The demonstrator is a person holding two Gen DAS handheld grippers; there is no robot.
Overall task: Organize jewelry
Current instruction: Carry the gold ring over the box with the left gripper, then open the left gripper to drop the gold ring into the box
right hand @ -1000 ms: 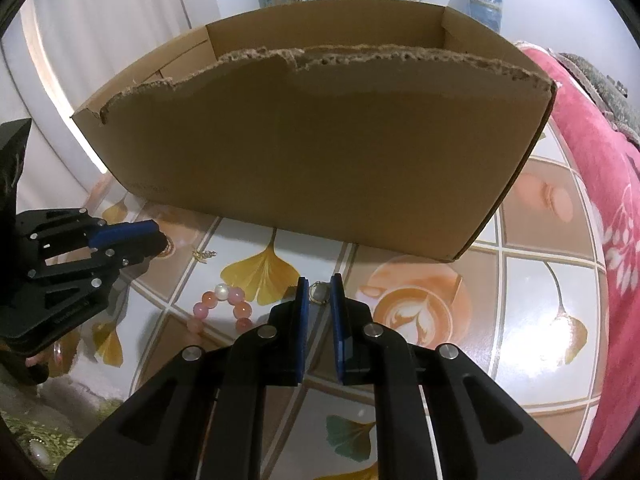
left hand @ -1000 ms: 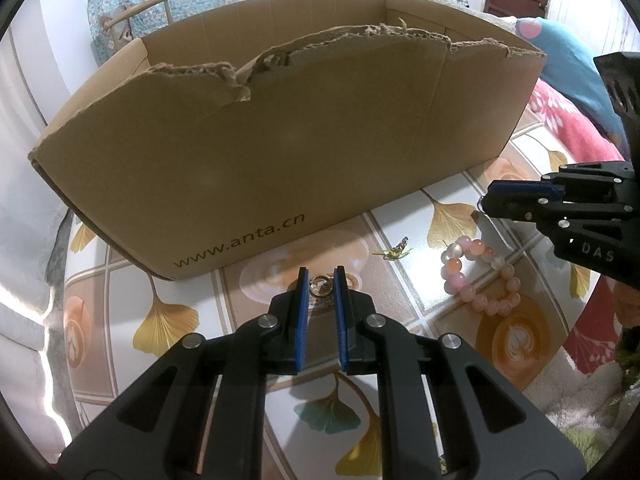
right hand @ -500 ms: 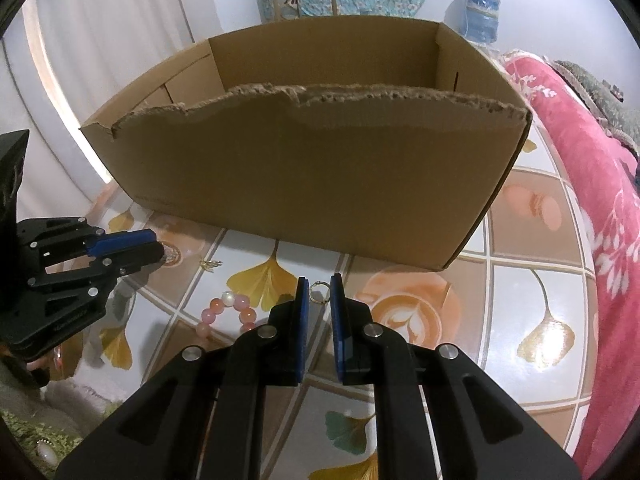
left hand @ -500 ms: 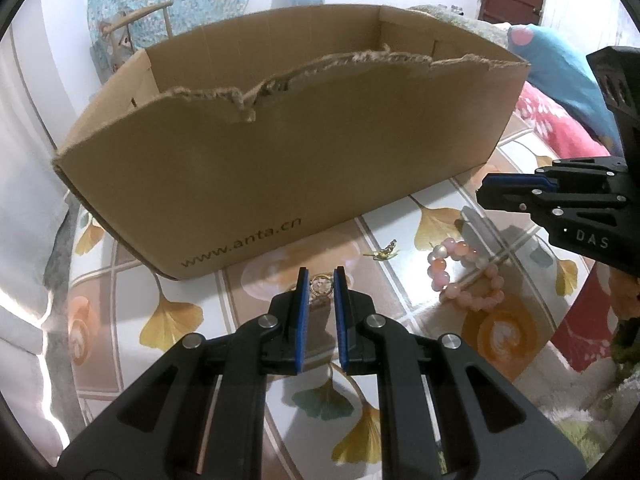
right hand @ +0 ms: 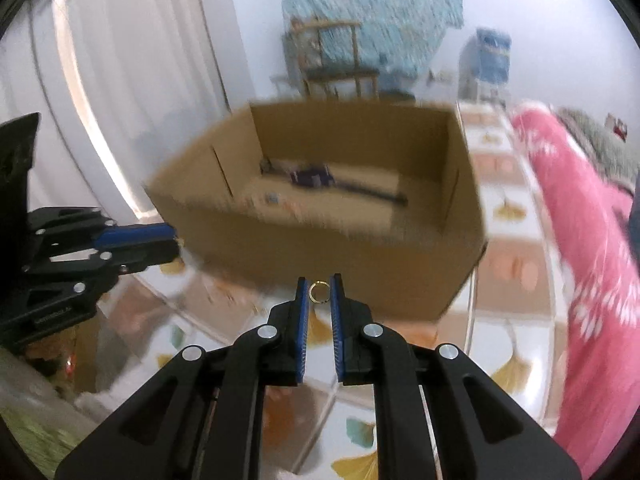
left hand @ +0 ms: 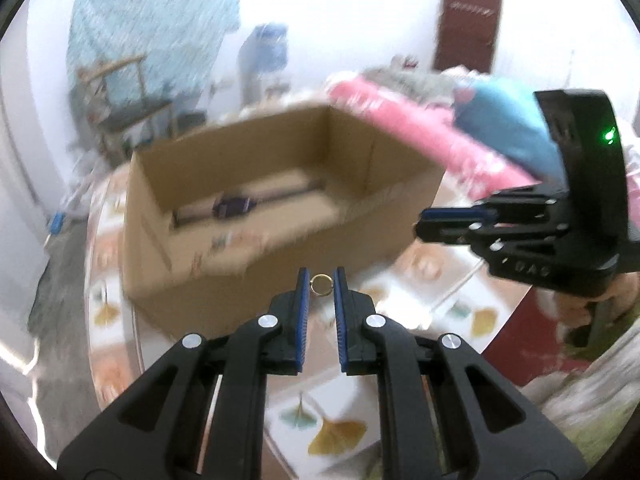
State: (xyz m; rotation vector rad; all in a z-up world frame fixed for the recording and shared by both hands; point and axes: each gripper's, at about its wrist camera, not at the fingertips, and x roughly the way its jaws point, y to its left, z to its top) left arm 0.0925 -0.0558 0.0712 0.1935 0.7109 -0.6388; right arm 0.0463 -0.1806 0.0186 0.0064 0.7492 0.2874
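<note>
We pinch one small gold ring (left hand: 320, 284) in the left gripper (left hand: 320, 285) and another ring (right hand: 319, 292) in the right gripper (right hand: 319, 293) — thin hoops, caught only at the fingers' tips, could slip out before clearing the cardboard box (right hand: 320, 216).

**Light and image quality, both wrist views**

We record bright, soft indoor light. In the right wrist view the white curtain (right hand: 132, 92) glows, nearly blown out, so daylight enters from that side. The walls wash pale in both views. We see heavy motion blur over the cardboard box (left hand: 280, 208) and the tiled tabletop (right hand: 500, 272); pattern edges smear. The left gripper (left hand: 320, 284) and right gripper (right hand: 319, 292) stay sharp, each with a crisp small ring. Fisheye bending curves the frame edges, with dark vignetted corners. A green indicator light (left hand: 609, 135) flares slightly.
</note>
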